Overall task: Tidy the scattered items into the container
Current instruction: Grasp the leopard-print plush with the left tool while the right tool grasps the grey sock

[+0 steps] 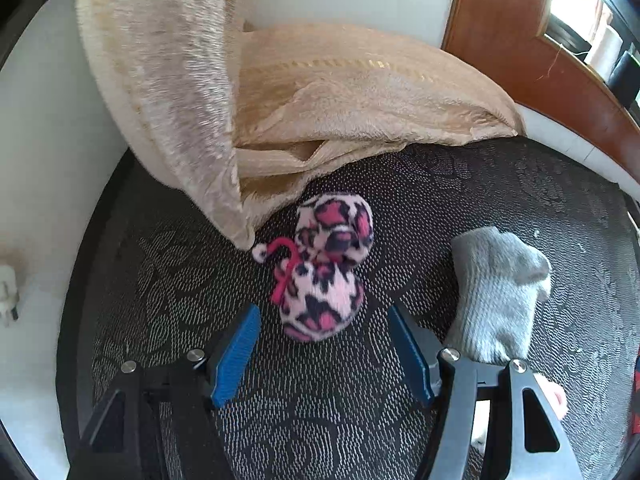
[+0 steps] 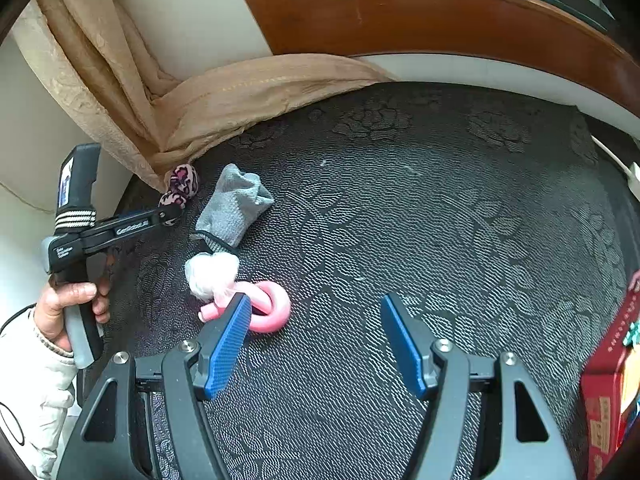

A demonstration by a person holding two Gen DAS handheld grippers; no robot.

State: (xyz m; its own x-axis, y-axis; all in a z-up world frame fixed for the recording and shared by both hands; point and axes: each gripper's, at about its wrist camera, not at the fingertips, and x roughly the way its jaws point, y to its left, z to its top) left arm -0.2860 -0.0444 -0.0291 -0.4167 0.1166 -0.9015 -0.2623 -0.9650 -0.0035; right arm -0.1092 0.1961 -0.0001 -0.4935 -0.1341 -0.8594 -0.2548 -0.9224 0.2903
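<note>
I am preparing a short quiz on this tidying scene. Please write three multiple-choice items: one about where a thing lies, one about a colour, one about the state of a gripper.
1. Where does the grey sock lie?
A. inside the red box
B. on the dark patterned cloth
C. on the window sill

2. What colour are the pads on the gripper fingers?
A. blue
B. yellow
C. white

3. How does the left gripper stand?
A. shut on the grey sock
B. shut on the curtain
C. open, holding nothing

Answers:
1 B: the sock rests on the dark patterned cloth, beside the pink leopard-print plush item.
2 A: both wrist views show blue pads.
3 C: its jaws stand apart just short of the plush item, not touching it.
</note>
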